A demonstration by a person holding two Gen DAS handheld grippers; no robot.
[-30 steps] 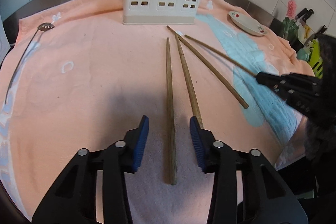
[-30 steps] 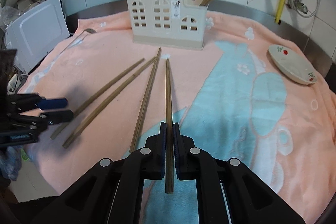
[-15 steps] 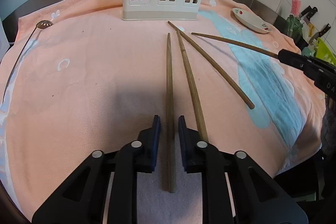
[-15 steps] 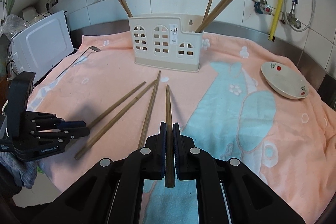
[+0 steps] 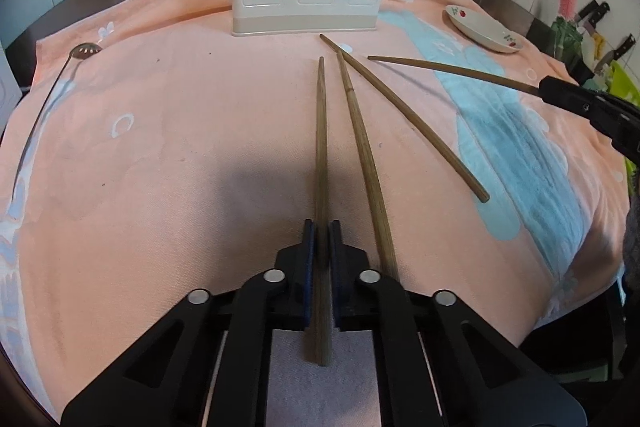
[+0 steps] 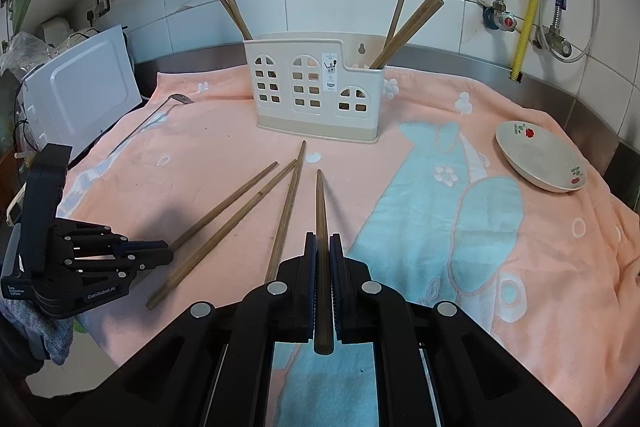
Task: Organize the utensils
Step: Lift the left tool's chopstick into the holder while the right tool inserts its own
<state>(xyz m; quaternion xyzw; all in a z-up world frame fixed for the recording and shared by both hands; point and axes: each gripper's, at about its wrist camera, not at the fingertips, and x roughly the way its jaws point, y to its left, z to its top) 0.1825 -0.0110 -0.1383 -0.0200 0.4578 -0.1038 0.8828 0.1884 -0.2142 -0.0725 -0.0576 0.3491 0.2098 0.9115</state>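
1. Utensils are spread over a surface covered by a peach towel (image 6: 520,227) with a blue pattern, which fills most of both views; the soft cloth likely keeps thin sticks from rolling.
2. The cream utensil holder (image 6: 316,87) stands upright at the upper centre of the frame, some chopsticks already leaning in its left and right compartments, so it is judged to be the destination.
3. A small dish (image 6: 540,163) sits at the right of the frame, well apart from the holder, and a long slotted spoon (image 5: 86,50) lies at the upper left.
4. The left tongs (image 5: 321,239) are closed tight on one chopstick (image 5: 321,131) near its thick end, its tip pointed toward the holder.
5. The right tongs (image 6: 323,255) are likewise clamped on another chopstick (image 6: 320,203), gripped near the butt and raised off the towel, probably so the thin end can be dropped in first.
6. Two loose chopsticks (image 5: 362,147) lie on the towel between the two tongs, awaiting pickup.
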